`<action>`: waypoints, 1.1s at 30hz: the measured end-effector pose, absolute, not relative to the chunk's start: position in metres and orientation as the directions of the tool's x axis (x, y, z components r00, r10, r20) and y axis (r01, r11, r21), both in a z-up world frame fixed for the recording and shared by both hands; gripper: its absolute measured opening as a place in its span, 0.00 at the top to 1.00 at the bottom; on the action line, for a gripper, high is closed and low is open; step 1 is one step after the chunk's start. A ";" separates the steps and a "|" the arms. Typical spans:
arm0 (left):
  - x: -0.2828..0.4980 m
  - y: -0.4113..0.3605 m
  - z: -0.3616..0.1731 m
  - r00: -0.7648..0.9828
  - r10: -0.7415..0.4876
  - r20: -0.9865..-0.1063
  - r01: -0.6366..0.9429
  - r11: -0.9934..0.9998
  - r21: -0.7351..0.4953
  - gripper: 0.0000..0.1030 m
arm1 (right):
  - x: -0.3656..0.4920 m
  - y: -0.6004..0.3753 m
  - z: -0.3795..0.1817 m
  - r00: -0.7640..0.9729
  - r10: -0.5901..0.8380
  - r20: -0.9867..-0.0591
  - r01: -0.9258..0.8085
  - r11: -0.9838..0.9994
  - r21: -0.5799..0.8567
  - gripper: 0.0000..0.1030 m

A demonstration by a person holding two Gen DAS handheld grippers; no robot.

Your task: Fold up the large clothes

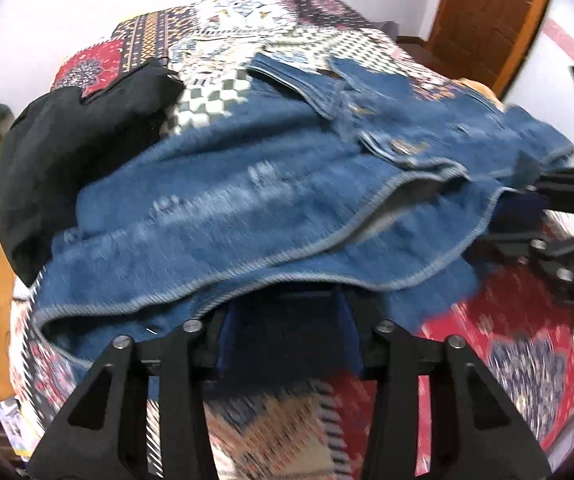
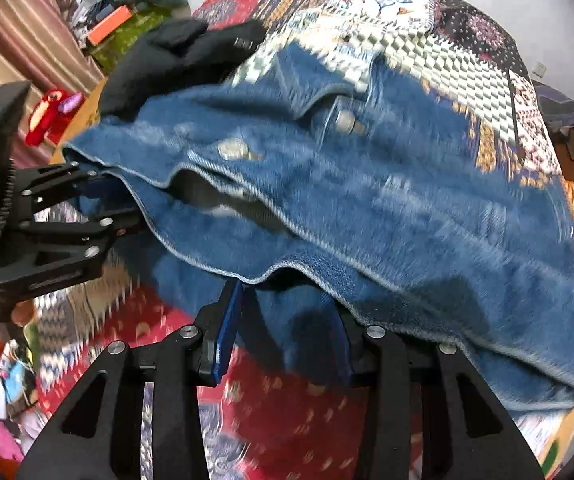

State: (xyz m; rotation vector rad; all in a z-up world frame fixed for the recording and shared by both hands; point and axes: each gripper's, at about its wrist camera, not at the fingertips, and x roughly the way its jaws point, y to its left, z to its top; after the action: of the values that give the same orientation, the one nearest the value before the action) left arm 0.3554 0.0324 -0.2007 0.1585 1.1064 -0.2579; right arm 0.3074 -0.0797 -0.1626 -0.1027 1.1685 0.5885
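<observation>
A pair of blue jeans [image 1: 247, 208] lies on a patterned bedspread [image 1: 247, 28], motion-blurred; its near edge is lifted. In the right wrist view the jeans [image 2: 387, 208] show metal buttons near the waistband. My left gripper [image 1: 287, 320] has its jaws around the near denim edge, tips hidden under the cloth; it also shows at the left of the right wrist view [image 2: 123, 204], gripping the denim edge. My right gripper [image 2: 291, 320] has denim between its blue pads; it shows at the right of the left wrist view [image 1: 519, 216], at the jeans' edge.
A black garment [image 1: 83, 128] lies on the bed left of the jeans, also in the right wrist view [image 2: 175, 60]. A wooden door [image 1: 487, 12] stands at the back right. Clutter and a red toy [image 2: 51, 116] sit beside the bed.
</observation>
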 end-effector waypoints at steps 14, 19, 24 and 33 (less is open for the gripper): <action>0.420 0.079 -0.126 0.603 -0.091 -0.793 0.103 0.994 -0.036 0.55 | 0.349 -0.120 -0.106 0.513 0.286 -0.809 -0.211 0.956 0.205 0.63; 0.395 0.084 -0.134 0.577 -0.117 -0.808 0.133 0.990 -0.048 0.50 | 0.333 -0.095 -0.119 0.466 0.306 -0.830 -0.341 0.928 0.150 0.56; 0.378 0.087 -0.170 0.479 -0.141 -0.867 0.147 0.986 -0.079 0.50 | 0.319 -0.078 -0.147 0.413 0.271 -0.870 -0.414 0.906 0.086 0.50; 0.330 0.095 -0.214 0.468 -0.126 -0.874 0.113 0.990 -0.083 0.45 | 0.297 -0.096 -0.182 0.380 0.150 -0.913 -0.446 0.894 -0.039 0.28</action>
State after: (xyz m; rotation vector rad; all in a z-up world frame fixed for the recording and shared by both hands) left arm 0.3301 0.0949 -0.2138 -0.0140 1.0733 -0.1467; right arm 0.2966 -0.0964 -0.1824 -0.3000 1.1212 0.3876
